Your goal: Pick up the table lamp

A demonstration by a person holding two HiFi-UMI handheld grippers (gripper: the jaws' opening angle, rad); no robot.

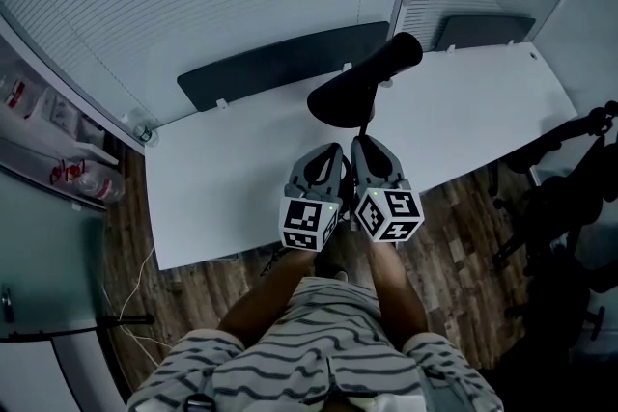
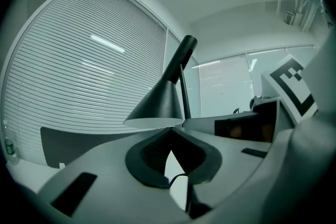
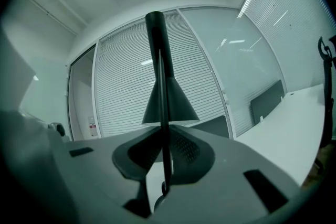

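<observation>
The black table lamp (image 1: 348, 96) has a cone shade and a thin upright stem, and it stands over the near middle of the white table (image 1: 222, 178). My right gripper (image 1: 370, 142) is shut on the stem just below the shade. In the right gripper view the stem (image 3: 164, 113) runs straight up between the pads (image 3: 181, 147). My left gripper (image 1: 328, 152) sits close beside it on the left with its tips together and nothing held. From the left gripper view the shade (image 2: 160, 105) hangs just beyond the jaws (image 2: 169, 134). The lamp's base is hidden.
Two dark panels (image 1: 280, 63) (image 1: 483, 29) stand along the table's far edge, in front of glass walls with blinds. A black chair (image 1: 570, 207) stands on the wooden floor at the right. Bottles (image 1: 92, 183) sit on a shelf at the left.
</observation>
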